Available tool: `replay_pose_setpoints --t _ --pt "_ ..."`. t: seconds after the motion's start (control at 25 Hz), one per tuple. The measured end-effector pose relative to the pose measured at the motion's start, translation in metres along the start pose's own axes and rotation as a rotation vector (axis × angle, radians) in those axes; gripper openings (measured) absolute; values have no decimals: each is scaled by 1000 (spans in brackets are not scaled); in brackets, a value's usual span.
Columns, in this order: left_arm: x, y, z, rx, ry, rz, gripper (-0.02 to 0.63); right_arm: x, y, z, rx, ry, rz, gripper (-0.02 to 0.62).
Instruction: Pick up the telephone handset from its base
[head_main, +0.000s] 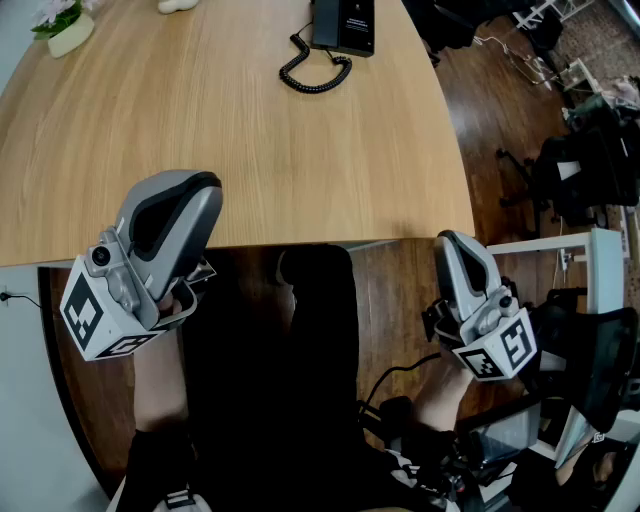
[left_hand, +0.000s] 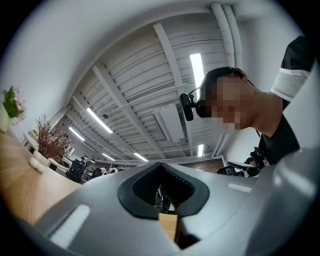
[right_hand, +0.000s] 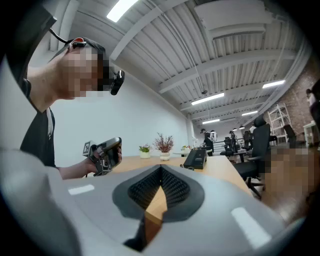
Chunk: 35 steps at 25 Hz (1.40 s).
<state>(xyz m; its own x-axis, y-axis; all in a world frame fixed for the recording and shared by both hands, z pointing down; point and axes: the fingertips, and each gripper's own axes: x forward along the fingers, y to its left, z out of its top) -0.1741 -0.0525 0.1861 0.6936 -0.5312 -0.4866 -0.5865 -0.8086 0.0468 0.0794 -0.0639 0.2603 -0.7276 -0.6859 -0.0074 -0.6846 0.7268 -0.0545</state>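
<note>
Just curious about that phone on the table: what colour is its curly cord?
Black. The coiled cord shows best in the head view.

The telephone (head_main: 343, 25) is black, with a sloped base. It sits on the table (head_main: 200, 120) well ahead of the left gripper (head_main: 190, 182) and the right gripper (head_main: 450, 240), well apart from both. Its handset (head_main: 320, 22) seems to lie down on the base's left side. The coiled cord (head_main: 315, 72) loops on the side nearer the grippers.
</note>
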Motion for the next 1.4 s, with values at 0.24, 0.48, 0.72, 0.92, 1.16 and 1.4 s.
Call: replay_pose_setpoints --t 0.24,0.48,0.72,0.92,1.16,1.4 --pt "6 30 11 -5 -3 16 3 30 -8 6 4 15 24 0" --pt "19 63 17 -28 -7 16 3 72 -15 28 -57 1 67 0" --pt "30 89 23 -83 -18 5 3 95 -11 54 -99 -26 98 0" --pt "57 116 30 -144 -32 -27 3 116 -26 84 -175 -63 65 0" --pt "106 153 14 -188 76 -63 3 168 -72 102 -186 -39 27 0" --pt "141 224 -8 -177 135 5 3 235 -148 102 -152 -20 -87 9"
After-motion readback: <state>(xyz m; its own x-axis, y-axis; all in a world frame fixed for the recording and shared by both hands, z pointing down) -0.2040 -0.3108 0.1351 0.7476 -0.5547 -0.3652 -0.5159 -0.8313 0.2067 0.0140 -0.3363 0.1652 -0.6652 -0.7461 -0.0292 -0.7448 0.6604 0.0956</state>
